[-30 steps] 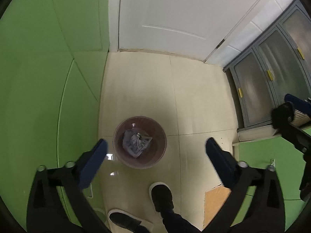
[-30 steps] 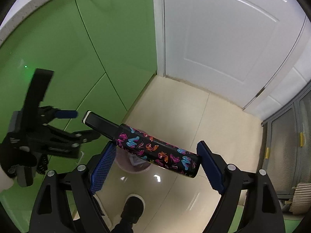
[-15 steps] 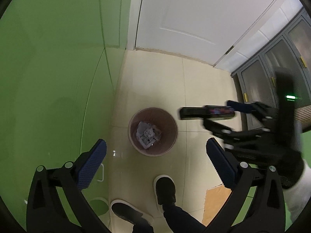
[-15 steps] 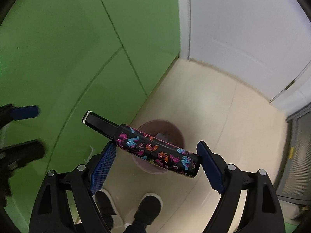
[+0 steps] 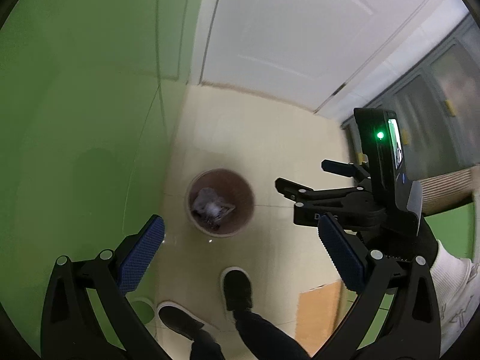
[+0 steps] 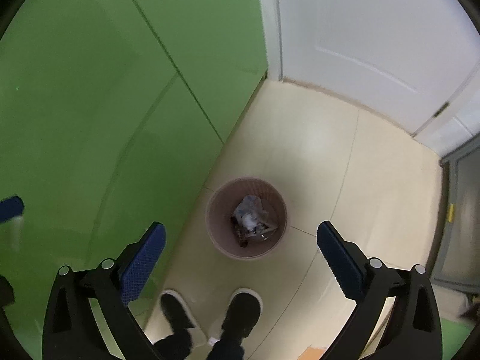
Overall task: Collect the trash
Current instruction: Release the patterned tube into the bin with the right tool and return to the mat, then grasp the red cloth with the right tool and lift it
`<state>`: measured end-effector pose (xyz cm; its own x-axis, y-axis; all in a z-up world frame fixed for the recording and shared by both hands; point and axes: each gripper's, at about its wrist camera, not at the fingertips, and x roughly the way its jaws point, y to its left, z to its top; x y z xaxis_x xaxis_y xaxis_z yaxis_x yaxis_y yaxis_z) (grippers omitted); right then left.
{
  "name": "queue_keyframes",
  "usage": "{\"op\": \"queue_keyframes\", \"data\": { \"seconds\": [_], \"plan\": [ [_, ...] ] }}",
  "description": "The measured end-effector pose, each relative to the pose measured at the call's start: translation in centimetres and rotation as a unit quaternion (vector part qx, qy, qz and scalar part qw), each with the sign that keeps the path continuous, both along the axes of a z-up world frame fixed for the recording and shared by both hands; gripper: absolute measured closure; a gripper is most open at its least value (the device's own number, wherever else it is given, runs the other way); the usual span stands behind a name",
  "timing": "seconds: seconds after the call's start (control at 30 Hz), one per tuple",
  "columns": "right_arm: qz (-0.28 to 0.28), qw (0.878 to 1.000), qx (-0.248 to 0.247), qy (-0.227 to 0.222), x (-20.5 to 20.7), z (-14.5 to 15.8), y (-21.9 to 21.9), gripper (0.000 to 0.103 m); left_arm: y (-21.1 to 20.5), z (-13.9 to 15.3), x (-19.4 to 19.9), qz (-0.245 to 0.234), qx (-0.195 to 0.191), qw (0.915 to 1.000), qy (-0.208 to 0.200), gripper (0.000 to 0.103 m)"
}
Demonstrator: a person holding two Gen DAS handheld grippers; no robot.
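Left gripper (image 5: 237, 249): I see its blue-padded jaws spread wide with nothing between them.
Right gripper (image 6: 240, 258): my view along it shows the jaws wide apart and bare; in the left wrist view it (image 5: 303, 177) reaches in from the right side, a green light lit on its body.
Trash bin (image 6: 246, 217): a round pinkish bin standing upright on the floor, straight ahead of the right gripper and framed between its two fingers; from the left gripper it (image 5: 220, 202) sits ahead and a little left of centre.
Trash (image 6: 251, 216): crumpled pale and bluish wrappers lying inside the bin, with some darker bits beside them that I cannot identify; also visible from the left side (image 5: 211, 207).
Floor (image 6: 345, 162): glossy cream tiles, carrying the bin.
Green wall (image 6: 105, 90): runs along the left of both grippers, near the bin.
White door (image 6: 375, 30): shut, beyond the bin.
Grey cabinet (image 5: 435, 105): ahead and to the right of the left gripper, blurred.
Shoes (image 6: 243, 309): two dark shoes with pale soles below the gripper, nearer me than the bin.
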<state>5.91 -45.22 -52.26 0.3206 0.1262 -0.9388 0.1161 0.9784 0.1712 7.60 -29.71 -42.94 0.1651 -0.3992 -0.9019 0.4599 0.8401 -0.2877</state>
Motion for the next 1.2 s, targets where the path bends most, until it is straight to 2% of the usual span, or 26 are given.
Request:
{"op": "queue_keyframes", "data": {
  "seconds": [0.1, 0.23, 0.3, 0.43, 0.57, 0.8, 1.0, 1.2],
  "plan": [
    [-0.01, 1.0, 0.004, -0.012, -1.1, 5.9, -0.1, 0.006, -0.2, 5.8, -0.8, -0.008, -0.024, 0.9996, -0.016, 0.003],
    [-0.008, 0.998, -0.003, -0.059, -2.2, 16.6, 0.9, 0.006, 0.9, 15.0, -2.0, -0.014, -0.057, 0.9971, -0.049, 0.003],
    [-0.006, 0.997, -0.004, -0.08, -2.5, 21.0, 1.8, 0.006, 2.2, 19.7, -2.6, -0.014, -0.07, 0.9951, -0.068, 0.003],
    [0.017, 0.991, 0.003, -0.136, -3.4, 30.5, 4.7, 0.006, 5.9, 26.6, -3.7, 0.005, -0.071, 0.9917, -0.107, 0.003],
    [0.049, 0.981, 0.017, -0.189, -3.3, 36.9, 8.3, 0.006, 10.8, 31.2, -4.5, 0.046, -0.052, 0.9873, -0.143, 0.003],
    [0.135, 0.965, 0.039, -0.221, -0.3, 41.5, 15.9, 0.006, 22.3, 34.0, -4.9, 0.157, -0.014, 0.972, -0.174, 0.003],
    [0.21, 0.952, 0.044, -0.219, 1.3, 42.6, 22.9, 0.006, 30.4, 34.3, -5.0, 0.248, 0.014, 0.9518, -0.18, 0.003],
    [0.269, 0.941, 0.034, -0.203, 3.0, 41.7, 29.0, 0.006, 35.6, 32.5, -4.9, 0.3, 0.03, 0.9391, -0.164, 0.003]
  ]
}}
